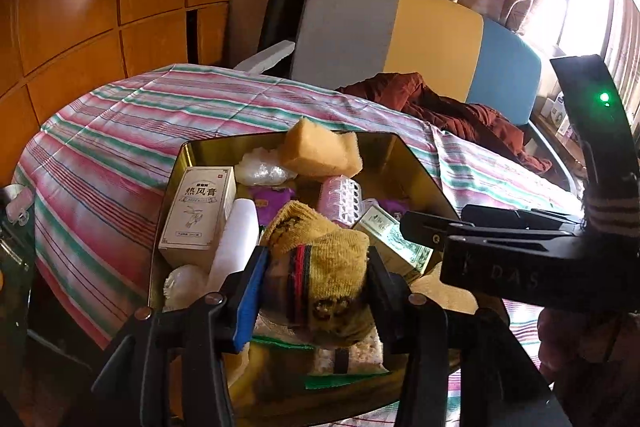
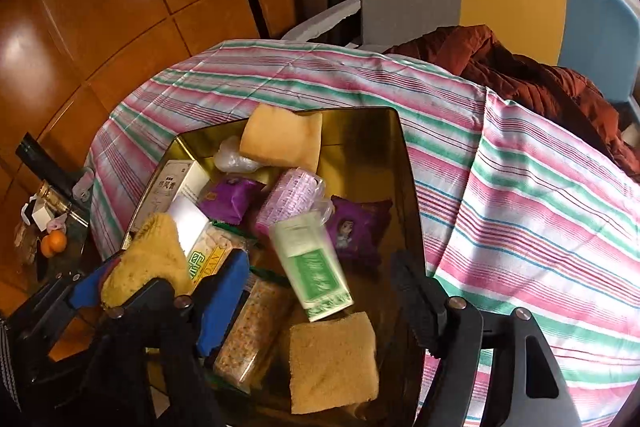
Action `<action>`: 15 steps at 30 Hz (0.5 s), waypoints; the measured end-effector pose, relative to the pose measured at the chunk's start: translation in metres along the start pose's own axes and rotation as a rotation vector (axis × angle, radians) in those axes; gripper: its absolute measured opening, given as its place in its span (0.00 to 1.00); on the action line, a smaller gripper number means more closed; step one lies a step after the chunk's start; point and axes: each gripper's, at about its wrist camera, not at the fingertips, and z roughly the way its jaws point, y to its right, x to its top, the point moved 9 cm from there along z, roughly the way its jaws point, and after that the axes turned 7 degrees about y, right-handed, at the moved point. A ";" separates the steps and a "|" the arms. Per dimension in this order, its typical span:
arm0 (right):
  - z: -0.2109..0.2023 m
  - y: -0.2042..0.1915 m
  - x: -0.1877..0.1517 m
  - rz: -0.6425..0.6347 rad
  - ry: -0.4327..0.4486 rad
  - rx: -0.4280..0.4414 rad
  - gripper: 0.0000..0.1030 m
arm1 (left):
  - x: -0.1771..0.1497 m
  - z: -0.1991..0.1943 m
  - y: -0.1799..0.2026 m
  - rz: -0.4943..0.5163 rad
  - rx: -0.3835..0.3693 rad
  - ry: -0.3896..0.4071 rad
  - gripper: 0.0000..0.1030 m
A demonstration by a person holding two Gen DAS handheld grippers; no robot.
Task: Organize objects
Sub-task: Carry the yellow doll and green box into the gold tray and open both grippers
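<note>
Green-white box (image 2: pixel 310 267) — long axis tilted, label end nearest camera | right claw (image 2: pixel 320 291) apart

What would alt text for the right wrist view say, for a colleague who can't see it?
The right claw hangs open above a gold tin on a striped cloth, with a green-and-white box blurred between its fingers, untouched by either. The tin also holds sponges, purple packets, a pink roller and crackers; at left, the left claw grips a yellow sock.

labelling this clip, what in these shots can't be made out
- Green and white box, right wrist view: print smeared by motion blur.
- Sock, left wrist view: what it wraps is covered by the knit and the left gripper jaws.
- Gold tin floor: buried under items, both views.
</note>
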 end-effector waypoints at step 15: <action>-0.025 0.027 -0.015 0.029 0.072 -0.123 0.95 | 0.006 -0.016 -0.010 -0.048 -0.019 0.042 0.72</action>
